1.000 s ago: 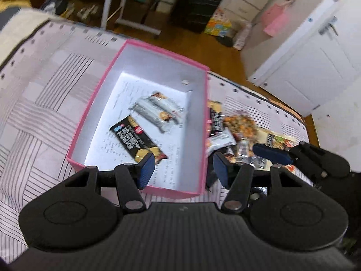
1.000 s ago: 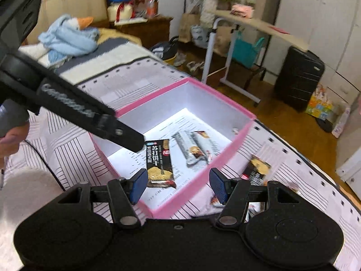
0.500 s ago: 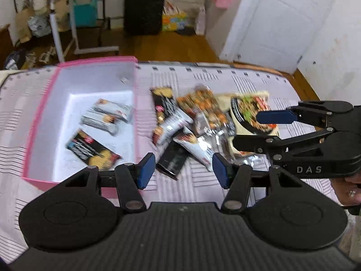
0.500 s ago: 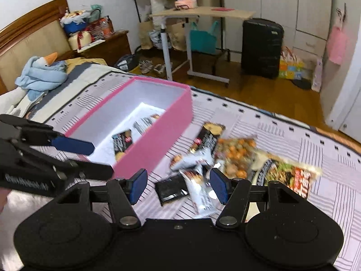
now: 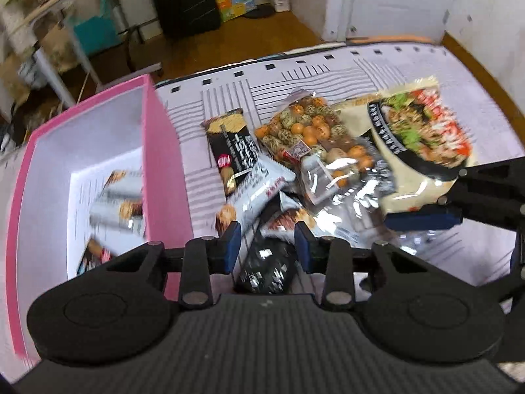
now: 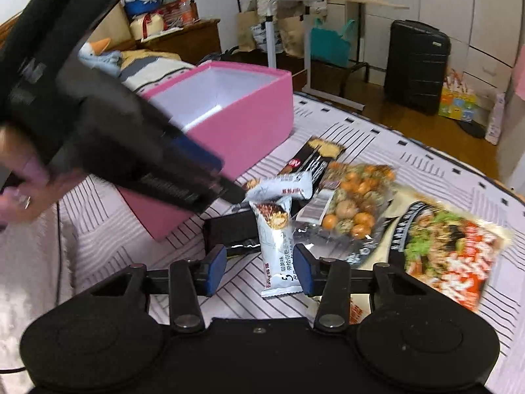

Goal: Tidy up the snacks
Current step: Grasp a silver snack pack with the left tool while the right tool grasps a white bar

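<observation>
A pink box (image 5: 164, 151) on the striped bedspread has several snack bars inside. Right of it lies a snack pile: a black cracker pack (image 5: 231, 146), a nut bag (image 5: 305, 128) and a noodle bag (image 5: 423, 131). My left gripper (image 5: 266, 248) hovers low over the pile with its jaws closing. A black packet (image 5: 265, 267) lies between them, and the pads do not visibly press it. My right gripper (image 6: 260, 271) is also closing, with a white bar (image 6: 279, 256) between its jaws, nearer the right pad and not gripped. In the right wrist view the left gripper's fingers (image 6: 183, 170) cross in front of the box (image 6: 242, 121).
The bed's edge runs behind the pile, with wooden floor beyond. A black suitcase (image 6: 415, 65), a wheeled side table (image 6: 308, 3) and white cupboards stand across the room. A person's hand (image 6: 19, 193) holds the left gripper. Bare bedspread (image 6: 108, 239) lies in front of the box.
Both grippers swung from over the pink box to the snack pile on its right and came down close to it. Both pairs of jaws have narrowed.
</observation>
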### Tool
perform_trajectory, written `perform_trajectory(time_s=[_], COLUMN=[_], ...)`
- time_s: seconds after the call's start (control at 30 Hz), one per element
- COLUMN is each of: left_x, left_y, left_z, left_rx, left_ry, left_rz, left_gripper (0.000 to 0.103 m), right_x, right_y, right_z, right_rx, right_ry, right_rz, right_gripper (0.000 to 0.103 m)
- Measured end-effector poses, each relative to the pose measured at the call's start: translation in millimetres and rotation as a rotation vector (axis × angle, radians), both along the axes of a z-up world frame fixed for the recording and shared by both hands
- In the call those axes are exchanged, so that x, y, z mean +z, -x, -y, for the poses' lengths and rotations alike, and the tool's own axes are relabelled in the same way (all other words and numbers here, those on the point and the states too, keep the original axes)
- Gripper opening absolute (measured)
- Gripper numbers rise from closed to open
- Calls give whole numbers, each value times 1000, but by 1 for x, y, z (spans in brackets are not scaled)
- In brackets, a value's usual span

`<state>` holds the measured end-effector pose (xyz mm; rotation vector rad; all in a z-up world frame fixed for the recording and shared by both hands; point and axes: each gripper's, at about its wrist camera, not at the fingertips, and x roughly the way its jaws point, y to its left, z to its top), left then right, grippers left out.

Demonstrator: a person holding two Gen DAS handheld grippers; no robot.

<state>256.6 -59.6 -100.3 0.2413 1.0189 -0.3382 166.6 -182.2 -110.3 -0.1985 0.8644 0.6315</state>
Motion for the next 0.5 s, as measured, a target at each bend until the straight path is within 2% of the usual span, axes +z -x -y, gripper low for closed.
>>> perform_trajectory(time_s=[0.1, 0.2, 0.3, 0.4, 0.5], left_x=[-18, -32, -42, -42, -44], left_y=[-19, -29, -39, -47, -52], left_z=[3, 6, 5, 1, 0], left_rx=[9, -8, -17, -22, -10], left_ry=[-39, -53, -36, -3, 22], left_rz=[3, -7, -21, -28, -44], left_gripper=[34, 34, 34, 35, 35], right_x=[-19, -33, -42, -46, -53], right_y=[-8, -10, -8, -6, -12], right_z=[-3, -12, -17, -21, -23], right_rx=[-9, -9, 8, 9, -15], right_ry=[-12, 41, 32, 56, 88], right_rz=[-22, 6, 9, 37, 22], right_gripper=[49, 49, 48, 48, 48])
